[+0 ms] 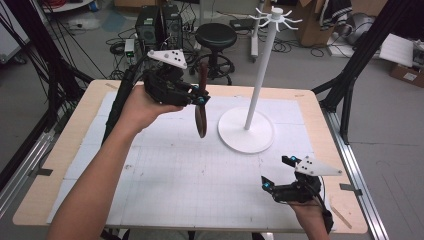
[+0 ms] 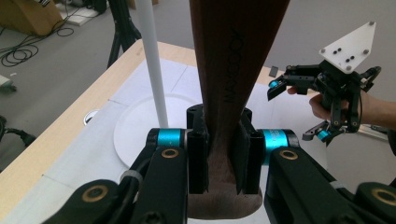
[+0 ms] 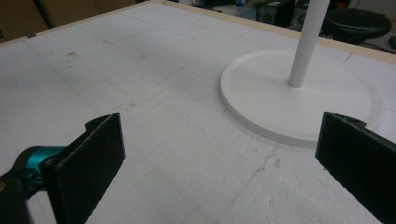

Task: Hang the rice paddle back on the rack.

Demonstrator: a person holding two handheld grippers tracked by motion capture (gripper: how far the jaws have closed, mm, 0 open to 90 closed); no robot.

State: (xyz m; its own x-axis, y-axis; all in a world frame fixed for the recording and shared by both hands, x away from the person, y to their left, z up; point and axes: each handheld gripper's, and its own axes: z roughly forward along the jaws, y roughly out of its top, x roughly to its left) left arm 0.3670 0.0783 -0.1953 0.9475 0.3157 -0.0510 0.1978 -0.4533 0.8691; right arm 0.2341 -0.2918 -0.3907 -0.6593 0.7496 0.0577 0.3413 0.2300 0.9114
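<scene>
High view: left gripper (image 1: 201,100) clamping wooden spatula (image 1: 201,117) upright beside white stand (image 1: 247,129), likely for hanging; right gripper (image 1: 278,175) waiting near, jaws apart.

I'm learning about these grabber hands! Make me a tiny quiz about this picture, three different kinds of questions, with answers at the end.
1. True or false: the left gripper holds a brown wooden utensil up off the table.
2. The right gripper has its fingers: A) spread apart with nothing between them, B) closed on the pole, C) closed on the utensil.
3. Fill in: the white stand has a round ____ resting on the table.

Key: 1 true. 2 A. 3 base.
</scene>
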